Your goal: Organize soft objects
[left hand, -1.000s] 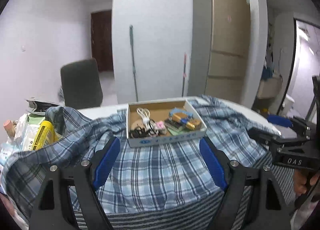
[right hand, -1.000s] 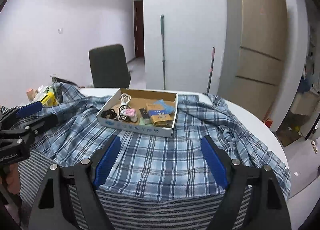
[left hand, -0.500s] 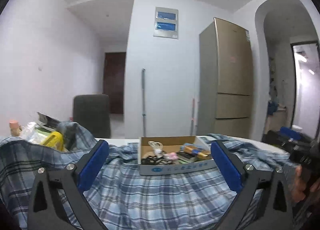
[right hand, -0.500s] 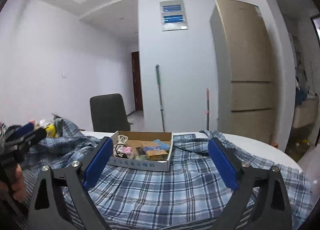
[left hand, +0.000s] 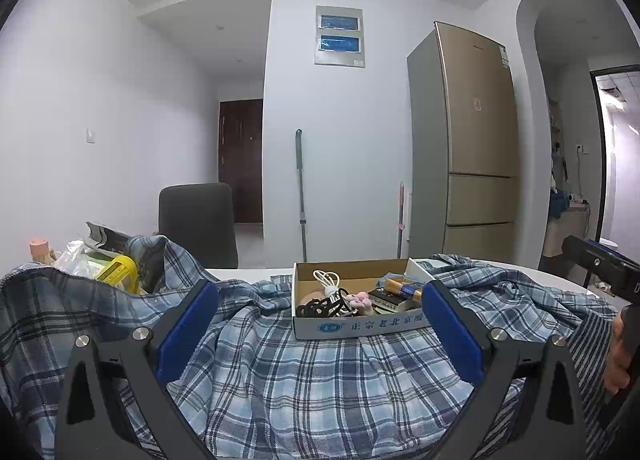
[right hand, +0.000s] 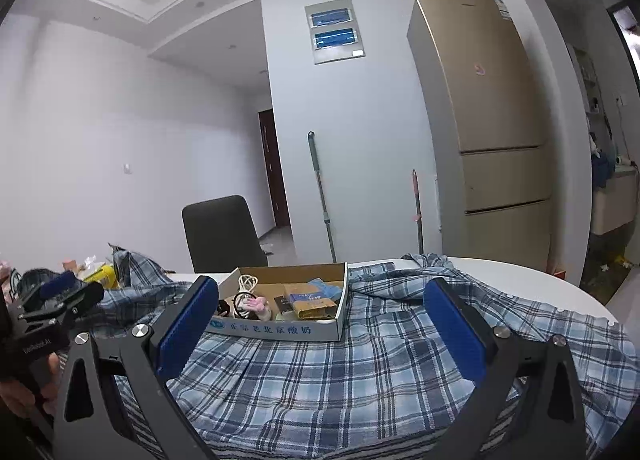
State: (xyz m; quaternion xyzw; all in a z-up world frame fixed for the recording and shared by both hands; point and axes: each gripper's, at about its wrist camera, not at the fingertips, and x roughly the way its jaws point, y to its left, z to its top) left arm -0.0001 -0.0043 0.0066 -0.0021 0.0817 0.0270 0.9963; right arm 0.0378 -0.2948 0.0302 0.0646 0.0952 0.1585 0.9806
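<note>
Two grippers face a plaid shirt (left hand: 304, 380) spread over the white table (right hand: 520, 276), which fills the lower half of both wrist views. You hold the left gripper (left hand: 320, 332) with its jaws spread wide and nothing between the blue pads; the right gripper (right hand: 320, 328) stands the same way, wide open and empty, its pads framing the cloth at bottom centre. Both sit low at the shirt's near edge, and the pictures do not settle whether any fingertip touches the fabric.

A cardboard box (left hand: 360, 326) of small odds and ends (a white cable, hair ties, a gold pack) rests on top of the shirt at centre frame, pinning it down. A striped cloth (right hand: 132, 412) lies under the plaid near the bottom edge. At left of the left view, a yellow bottle (left hand: 118, 272) sits among clutter with a shirt sleeve draped against it.

By the look of it, you are at the approach step, with no grasp made yet. The next move probably calls for closing each gripper on the near hem, and the box will likely have to come off first, or the fold will drag it and spill its contents.
</note>
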